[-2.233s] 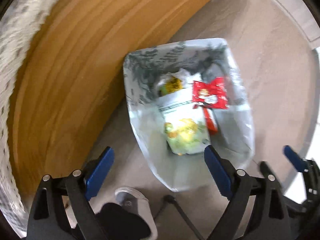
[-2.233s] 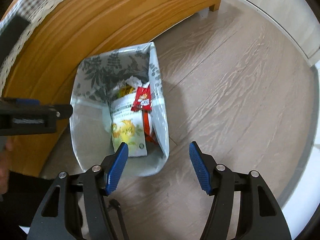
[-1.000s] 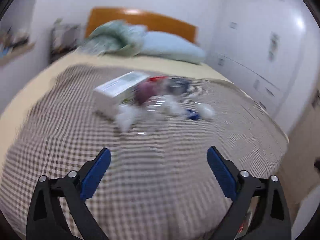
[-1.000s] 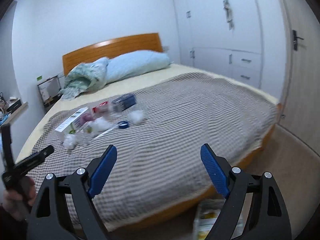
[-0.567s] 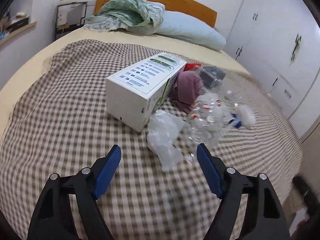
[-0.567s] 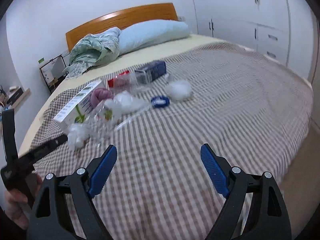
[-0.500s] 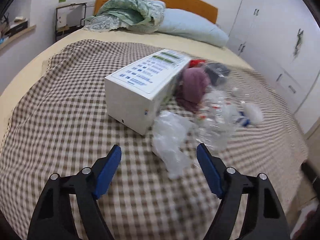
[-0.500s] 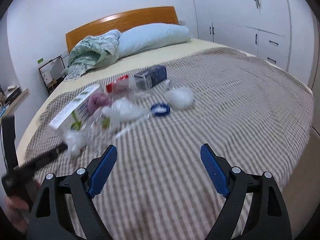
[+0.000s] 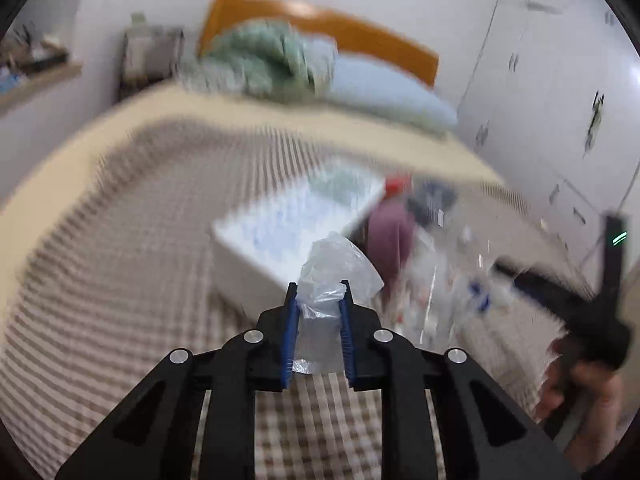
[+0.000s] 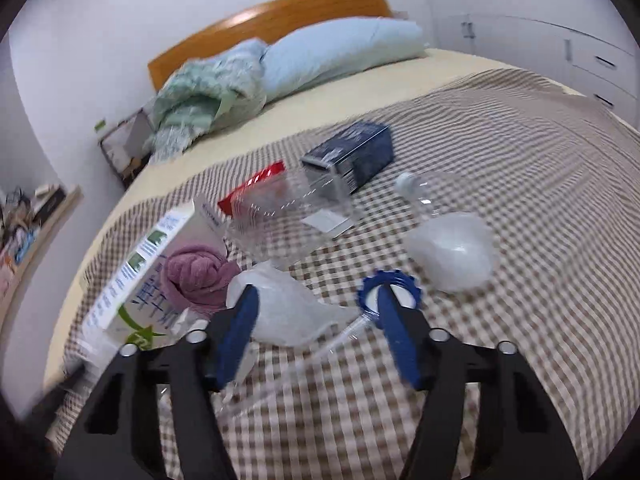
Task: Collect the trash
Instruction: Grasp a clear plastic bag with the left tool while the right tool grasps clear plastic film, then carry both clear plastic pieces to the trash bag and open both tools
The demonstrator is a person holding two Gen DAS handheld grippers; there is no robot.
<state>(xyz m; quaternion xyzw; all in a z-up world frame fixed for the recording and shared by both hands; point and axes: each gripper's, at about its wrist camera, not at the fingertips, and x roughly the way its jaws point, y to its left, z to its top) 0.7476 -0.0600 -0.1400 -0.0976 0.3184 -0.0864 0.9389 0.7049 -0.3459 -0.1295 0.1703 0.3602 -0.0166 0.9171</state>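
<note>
- Left gripper (image 9: 318, 300), jaws closing, pinched a crumpled clear plastic bag (image 9: 336, 268).
- Right gripper (image 10: 316, 320), jaws closing around a white wrapper (image 10: 288, 312), gripped nothing.
- On the bed (image 10: 520, 160), white carton (image 10: 136, 276), dark box (image 10: 352, 156), blue cap (image 10: 390, 292) remained uncollected.

On the bed (image 10: 520, 128) lie two cartons: one white carton (image 10: 136, 276) and, beyond it toward the headboard, one dark blue box (image 10: 352, 156). Beside the white carton sits one rolled purple cloth (image 10: 200, 276). There are two crumpled clear bags (image 10: 296, 312), one blue ring cap (image 10: 388, 288), one red packet (image 10: 256, 184) and one pillow (image 10: 340, 52).
</note>
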